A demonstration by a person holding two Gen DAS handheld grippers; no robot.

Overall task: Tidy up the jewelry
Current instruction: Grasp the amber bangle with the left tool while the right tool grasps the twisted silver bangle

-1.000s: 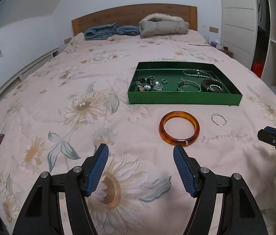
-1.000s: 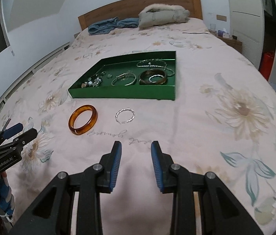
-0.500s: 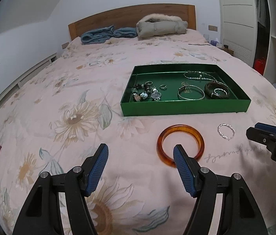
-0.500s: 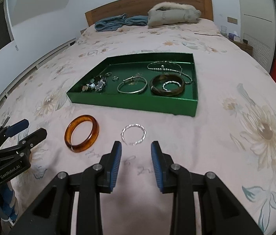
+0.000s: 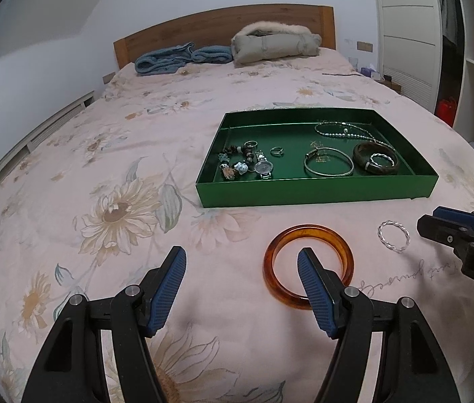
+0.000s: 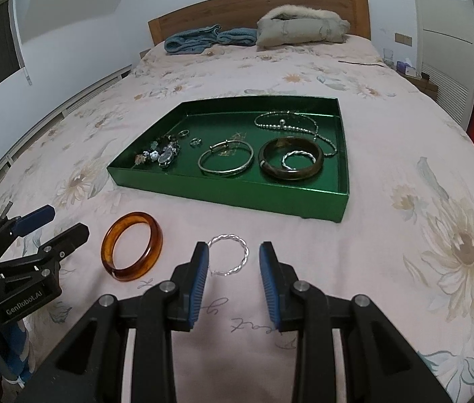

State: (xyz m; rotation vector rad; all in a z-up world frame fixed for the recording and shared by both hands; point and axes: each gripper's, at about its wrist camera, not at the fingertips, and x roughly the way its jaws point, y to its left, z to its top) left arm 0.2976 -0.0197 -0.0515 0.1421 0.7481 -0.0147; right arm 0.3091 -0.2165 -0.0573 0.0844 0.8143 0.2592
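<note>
Tools both apart — left at amber bangle, right flanking silver bracelet.

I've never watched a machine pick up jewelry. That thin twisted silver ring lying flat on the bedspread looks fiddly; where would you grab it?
Probably from above, straddling the hoop. The twisted silver ring lies flat on the soft bedspread, so no edge stands up. The open right tongs already frame it, one blue pad at each side; lowering and closing across its width should pinch the wire. The amber bangle lies apart on the left, clear of that approach.
</note>
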